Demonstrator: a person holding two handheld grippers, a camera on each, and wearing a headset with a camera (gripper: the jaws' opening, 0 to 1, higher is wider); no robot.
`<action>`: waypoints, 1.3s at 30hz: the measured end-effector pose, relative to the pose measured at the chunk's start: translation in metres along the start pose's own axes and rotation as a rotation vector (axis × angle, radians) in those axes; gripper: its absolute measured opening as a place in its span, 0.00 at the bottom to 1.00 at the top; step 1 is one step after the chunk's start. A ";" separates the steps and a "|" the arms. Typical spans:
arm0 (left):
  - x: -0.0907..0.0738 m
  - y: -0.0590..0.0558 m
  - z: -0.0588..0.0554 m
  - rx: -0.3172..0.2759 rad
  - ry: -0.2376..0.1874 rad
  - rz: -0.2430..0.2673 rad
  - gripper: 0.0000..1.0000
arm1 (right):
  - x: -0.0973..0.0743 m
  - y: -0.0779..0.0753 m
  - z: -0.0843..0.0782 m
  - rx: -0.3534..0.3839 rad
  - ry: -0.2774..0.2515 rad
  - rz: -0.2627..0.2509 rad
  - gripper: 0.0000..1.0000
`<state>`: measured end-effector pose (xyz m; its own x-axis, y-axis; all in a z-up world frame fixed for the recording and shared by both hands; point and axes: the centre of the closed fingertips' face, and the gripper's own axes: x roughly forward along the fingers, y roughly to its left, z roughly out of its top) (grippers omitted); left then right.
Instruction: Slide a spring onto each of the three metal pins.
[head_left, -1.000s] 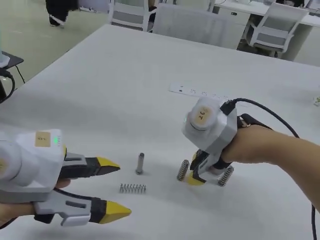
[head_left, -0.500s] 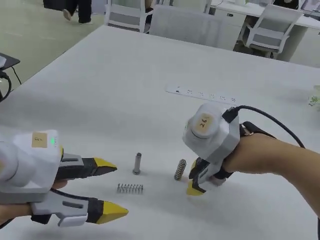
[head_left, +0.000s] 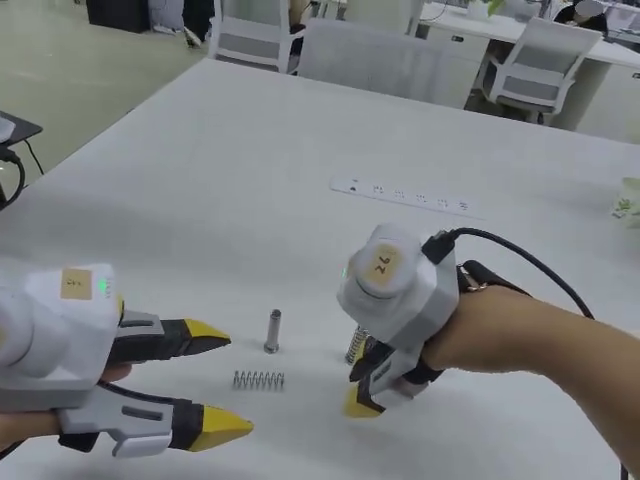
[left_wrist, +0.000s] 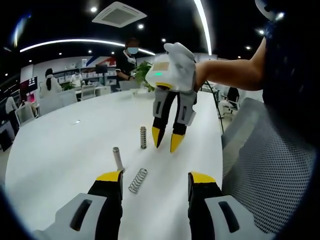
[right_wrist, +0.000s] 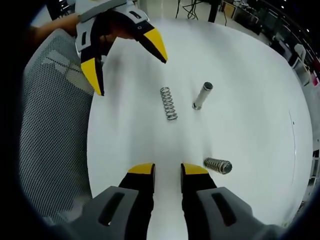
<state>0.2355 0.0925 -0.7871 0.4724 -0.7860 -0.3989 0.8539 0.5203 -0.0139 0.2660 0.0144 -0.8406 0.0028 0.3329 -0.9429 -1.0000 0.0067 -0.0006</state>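
Right tongs (head_left: 362, 403), slightly parted, empty, are shifting left toward the spring (head_left: 259, 380) lying near the bare pin (head_left: 272, 331); left tongs (head_left: 218, 385) are gaping. Light, squashy: probably needing gentle mid-coil grip.

The bench (head_left: 250, 150) has a white top, matt and smooth. The bare pin (head_left: 272, 331) is grey metal with a soft shine. The loose spring (head_left: 259, 380) is thin bright metal wire, and the standing spring (left_wrist: 143, 137) looks the same. The left claw (head_left: 238, 384) and the right claw (left_wrist: 166, 141) have white plastic bodies, a little glossy, with dark grey plastic fingers and matt yellow tips. The cable (head_left: 520, 245) is black and looks like rubber. The chair back (left_wrist: 265, 165) is grey mesh.
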 end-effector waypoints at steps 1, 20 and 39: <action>0.000 0.000 0.000 0.001 0.000 0.001 0.47 | 0.000 0.001 0.002 -0.005 -0.003 0.002 0.18; -0.003 0.001 -0.003 -0.003 0.002 0.004 0.47 | 0.011 -0.003 0.051 -0.109 -0.052 0.002 0.16; -0.007 0.004 -0.007 -0.011 0.009 0.002 0.46 | 0.036 -0.005 0.061 -0.122 -0.045 0.035 0.14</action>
<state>0.2337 0.1022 -0.7910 0.4723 -0.7817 -0.4073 0.8503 0.5258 -0.0230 0.2718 0.0834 -0.8541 -0.0345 0.3726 -0.9273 -0.9928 -0.1196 -0.0111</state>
